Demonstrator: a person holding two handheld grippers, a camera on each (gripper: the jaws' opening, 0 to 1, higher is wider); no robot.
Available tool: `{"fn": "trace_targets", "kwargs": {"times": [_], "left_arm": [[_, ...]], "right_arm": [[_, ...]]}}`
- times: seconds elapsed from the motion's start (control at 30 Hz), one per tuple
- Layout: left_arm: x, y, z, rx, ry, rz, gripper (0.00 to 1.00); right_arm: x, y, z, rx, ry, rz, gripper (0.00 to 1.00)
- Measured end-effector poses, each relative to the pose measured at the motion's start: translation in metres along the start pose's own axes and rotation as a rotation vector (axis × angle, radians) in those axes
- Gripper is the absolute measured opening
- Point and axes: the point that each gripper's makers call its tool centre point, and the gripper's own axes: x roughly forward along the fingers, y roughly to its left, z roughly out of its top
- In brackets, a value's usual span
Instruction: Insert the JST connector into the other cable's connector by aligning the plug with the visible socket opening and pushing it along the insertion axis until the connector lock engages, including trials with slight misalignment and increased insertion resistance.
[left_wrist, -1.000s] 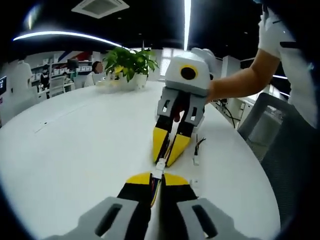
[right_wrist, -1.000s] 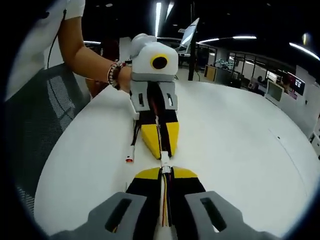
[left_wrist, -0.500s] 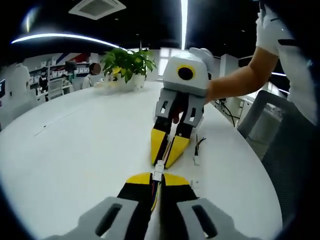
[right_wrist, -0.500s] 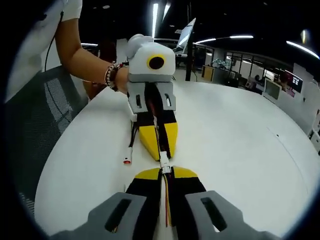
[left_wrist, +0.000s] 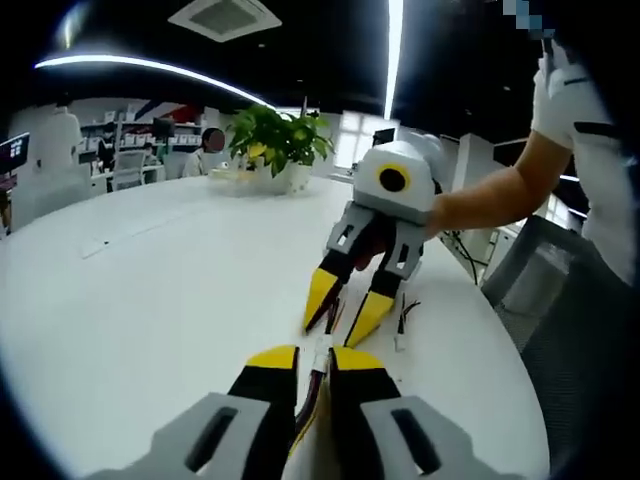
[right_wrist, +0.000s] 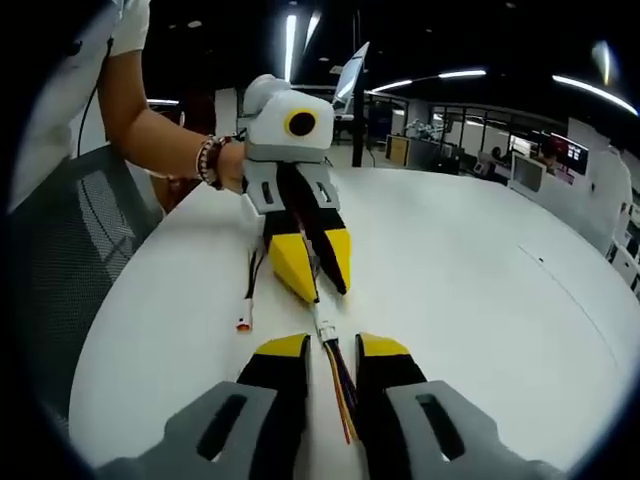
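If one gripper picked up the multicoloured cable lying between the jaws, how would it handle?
Probably floppy: the cable is a bundle of thin separate wires, so it would likely droop. Likely very light, being slim beside the right gripper. Its small white connector looks boxy, so it should slide on the table rather than roll.

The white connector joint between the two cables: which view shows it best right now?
The right gripper view: the white connector lies unobstructed on the table with wires fanning back. The left gripper view shows the connector mostly hidden between yellow tips.
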Motion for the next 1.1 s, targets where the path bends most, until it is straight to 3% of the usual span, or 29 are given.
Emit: {"fn": "trace_targets", "kwargs": {"times": [0.17, 0.3, 0.5, 0.6, 1.1], "left_arm": [[-0.011, -0.018, 0.002, 0.006, 0.024, 0.013, 0.09], [-0.022, -0.037, -0.001, -0.002, 0.041, 0.028, 0.17], [-0.039, -0.063, -0.005, 0.009, 0.077, 0.022, 0.17], [-0.046, -0.077, 0.002, 0.018, 0.083, 0.020, 0.17], [-0.060, -0.122, 0.010, 0.084, 0.113, -0.010, 0.17]], "right_arm": [[-0.010, -0.003, 0.006, 0.019, -0.018, -0.025, 0.12], [-0.017, -0.002, 0.006, 0.026, -0.015, -0.043, 0.11], [-0.028, 0.010, 0.009, 0.027, 0.021, -0.056, 0.11], [-0.033, 0.017, 0.012, 0.027, 0.033, -0.054, 0.11], [-0.048, 0.055, 0.024, 0.030, 0.078, -0.064, 0.13]]}}
